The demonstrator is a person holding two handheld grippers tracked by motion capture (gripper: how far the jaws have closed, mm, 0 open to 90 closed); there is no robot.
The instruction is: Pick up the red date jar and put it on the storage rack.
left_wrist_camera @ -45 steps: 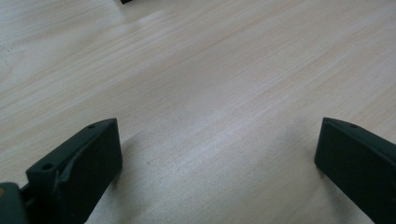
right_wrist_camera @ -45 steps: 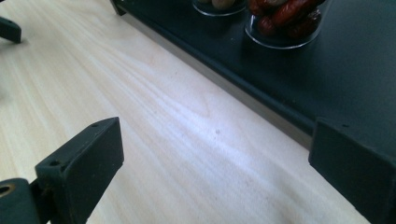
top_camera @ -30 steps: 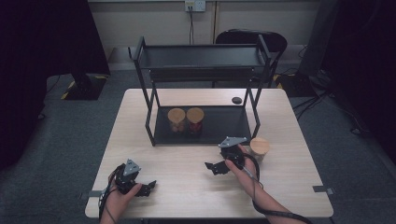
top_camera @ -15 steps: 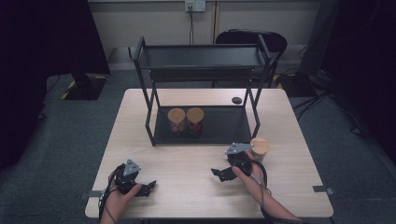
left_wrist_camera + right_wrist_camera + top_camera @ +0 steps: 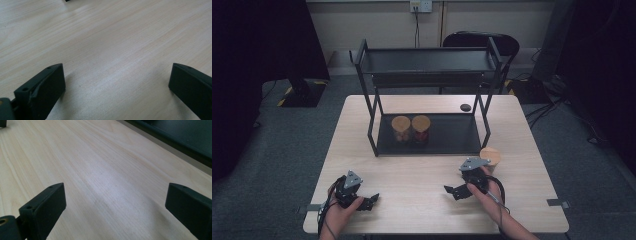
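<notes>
Right tongs [image 5: 455,191] backed off toward 6 o'clock from cork-lidded jar [image 5: 490,156], gaping empty like left tongs [image 5: 371,201]; jar unshelved.

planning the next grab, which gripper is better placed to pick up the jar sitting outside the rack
Right, probably. The right gripper is open and empty, just in front of the loose jar. The left gripper, also open, rests at the table's far left corner.

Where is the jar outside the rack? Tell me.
In the high view, the jar stands on the table's right side, just outside the rack's front right corner, behind the right tool.
</notes>
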